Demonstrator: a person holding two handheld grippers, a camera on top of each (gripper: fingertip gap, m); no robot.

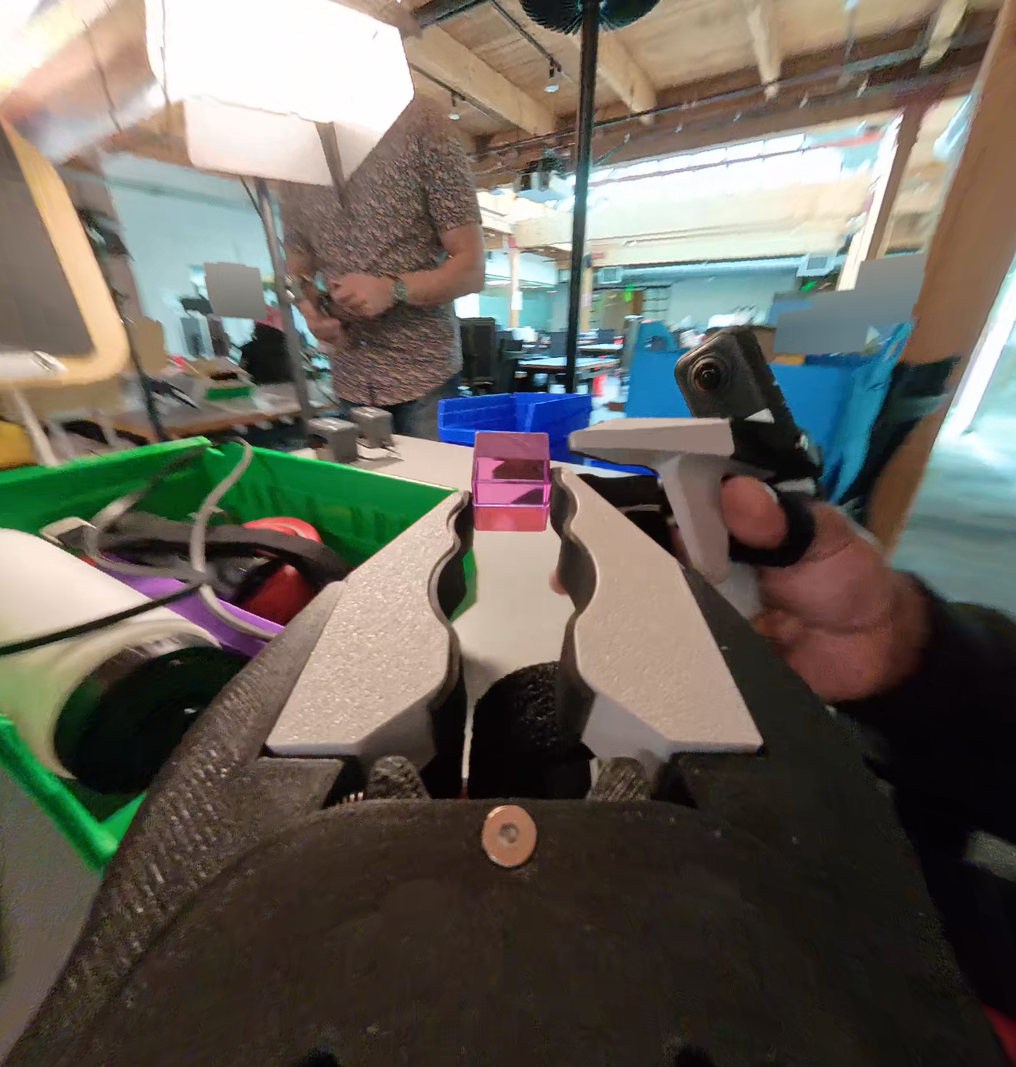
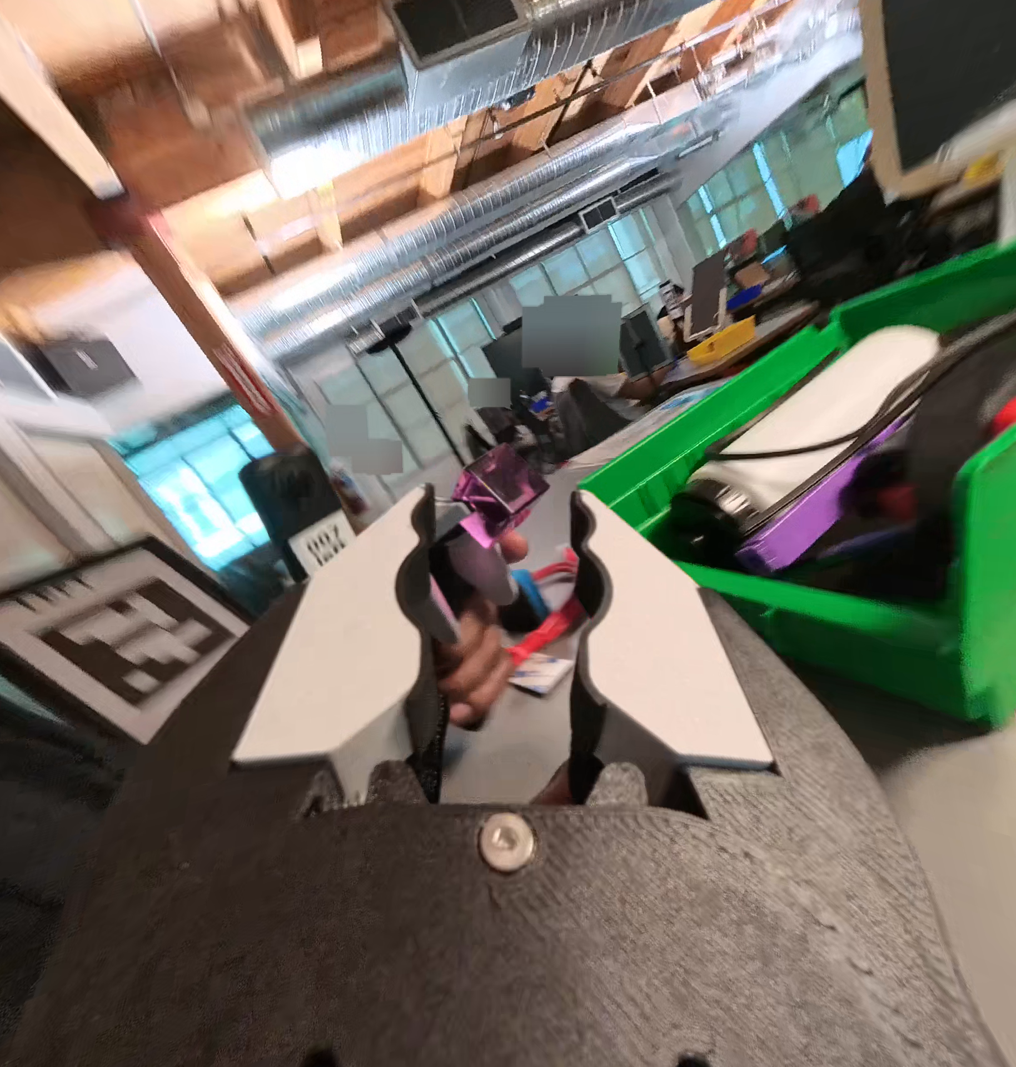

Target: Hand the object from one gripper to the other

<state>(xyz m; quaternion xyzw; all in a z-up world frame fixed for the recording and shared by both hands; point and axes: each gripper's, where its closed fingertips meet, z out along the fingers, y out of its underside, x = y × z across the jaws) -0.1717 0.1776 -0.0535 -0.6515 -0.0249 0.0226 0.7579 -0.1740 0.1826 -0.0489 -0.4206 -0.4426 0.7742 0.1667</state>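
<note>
Currently the pink cube (image 1: 511,482) is clamped between the tips of the left tool (image 1: 511,508), at frame centre. The right tool (image 2: 503,511), its fingers spread and empty, is seen in its own view just short of the cube, which sits slightly above and left of its gap.

Cube (image 1: 511,482): one, translucent pink-magenta plastic with glossy faces. Held off the table, pinched at its lower sides between the left gripper's (image 1: 511,508) fingertips, top face level. From the right wrist view it appears tilted, possibly blurred by motion.
</note>
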